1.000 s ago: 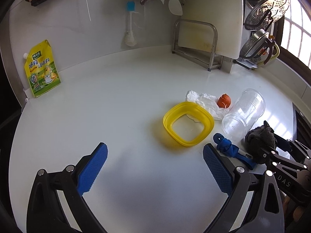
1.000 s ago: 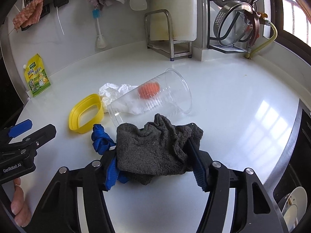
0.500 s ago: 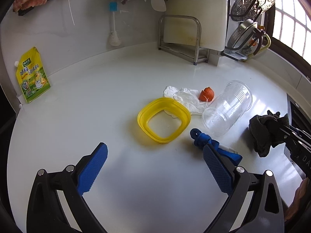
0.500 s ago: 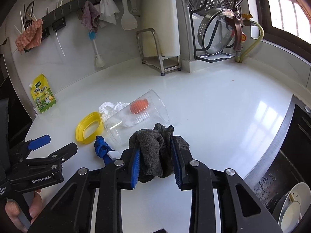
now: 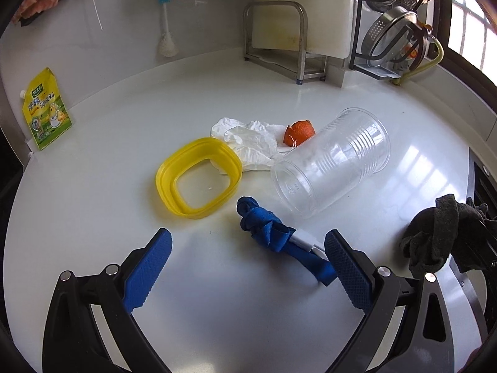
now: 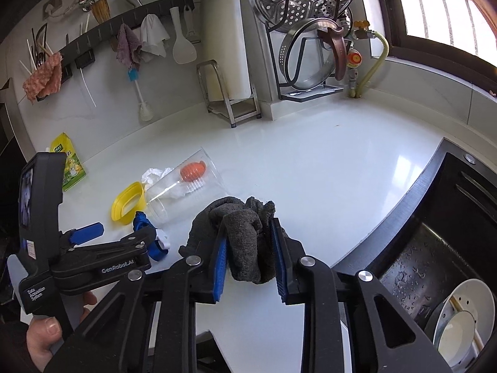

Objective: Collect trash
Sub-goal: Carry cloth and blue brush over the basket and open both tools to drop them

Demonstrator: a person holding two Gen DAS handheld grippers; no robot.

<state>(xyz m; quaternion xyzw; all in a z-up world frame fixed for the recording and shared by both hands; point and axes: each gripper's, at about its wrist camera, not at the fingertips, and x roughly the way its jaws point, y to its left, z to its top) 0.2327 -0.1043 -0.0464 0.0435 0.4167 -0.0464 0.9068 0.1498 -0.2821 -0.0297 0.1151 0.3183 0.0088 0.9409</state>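
My right gripper point(image 6: 248, 248) is shut on a dark grey rag point(image 6: 245, 236) and holds it above the counter near the sink; the rag also shows in the left wrist view point(image 5: 435, 233). My left gripper point(image 5: 248, 258) is open and empty, low over the counter, with a knotted blue cloth point(image 5: 273, 236) between its fingers. Beyond it lie a yellow plastic ring point(image 5: 198, 177), crumpled white tissue point(image 5: 248, 143), an orange peel point(image 5: 298, 132) and a clear plastic cup point(image 5: 332, 168) on its side.
A yellow sauce pouch point(image 5: 46, 108) leans at the left wall. A cutting-board rack point(image 5: 279, 40) and a lid rack point(image 6: 310, 46) stand at the back. A black sink point(image 6: 435, 264) holding a white dish point(image 6: 462, 320) is at the right.
My right gripper has closed on the grey rag, lifted it and carried it right toward the sink. My left gripper has moved right and forward toward the blue cloth.
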